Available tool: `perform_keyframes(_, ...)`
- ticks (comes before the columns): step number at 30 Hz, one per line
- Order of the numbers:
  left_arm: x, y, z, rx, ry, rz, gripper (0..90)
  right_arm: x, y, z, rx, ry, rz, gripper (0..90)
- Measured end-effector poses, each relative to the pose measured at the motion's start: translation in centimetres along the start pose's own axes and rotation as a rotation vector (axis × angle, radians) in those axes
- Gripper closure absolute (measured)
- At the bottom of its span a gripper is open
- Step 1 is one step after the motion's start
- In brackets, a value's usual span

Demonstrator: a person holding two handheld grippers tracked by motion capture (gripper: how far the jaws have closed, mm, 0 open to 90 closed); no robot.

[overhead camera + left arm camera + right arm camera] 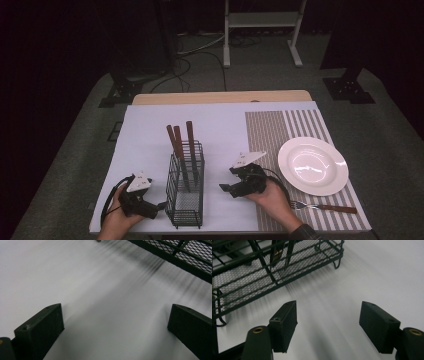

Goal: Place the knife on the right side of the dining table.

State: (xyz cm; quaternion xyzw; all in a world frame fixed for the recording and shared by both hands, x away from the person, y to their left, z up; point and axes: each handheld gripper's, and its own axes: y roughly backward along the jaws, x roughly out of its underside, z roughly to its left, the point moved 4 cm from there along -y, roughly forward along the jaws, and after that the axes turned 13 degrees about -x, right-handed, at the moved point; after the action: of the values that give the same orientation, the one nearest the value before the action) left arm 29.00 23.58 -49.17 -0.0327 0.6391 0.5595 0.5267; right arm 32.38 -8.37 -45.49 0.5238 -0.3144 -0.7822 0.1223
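Both hands sit low at the near edge of the worktop [150, 125], left tongs [161, 205] spread wide with nothing between them, right tongs [223, 188] also apart and empty, pointing left at the wire basket [185, 202]. That basket stands between the two, just beside the left tongs, its three wooden-handled utensils [181, 142] standing nearly upright, leaning slightly back. Right tongs look better placed for a handle, which lies up and to their left.

You're in a recording studio or lab: black curtains [60, 45] all round, grey carpet [390, 150], cables [195, 55] on floor, stand feet [350, 90], white frame [262, 30] behind staged table [150, 130].
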Motion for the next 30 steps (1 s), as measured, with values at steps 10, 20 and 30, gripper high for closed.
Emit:
perform_keyframes(10,0.0,0.0,0.0,0.000,0.001,-0.001,0.0,-1.7,2.2,-0.7,-0.001,-0.011,-0.074,30.5)
perform_keyframes(20,0.0,0.0,0.0,0.000,-0.001,-0.001,0.0,-3.5,3.5,-0.7,-0.016,0.008,-0.117,32.2)
perform_keyframes(30,0.0,0.0,0.0,0.001,0.001,-0.001,0.0,-5.6,4.6,-0.5,-0.038,0.022,-0.168,36.1)
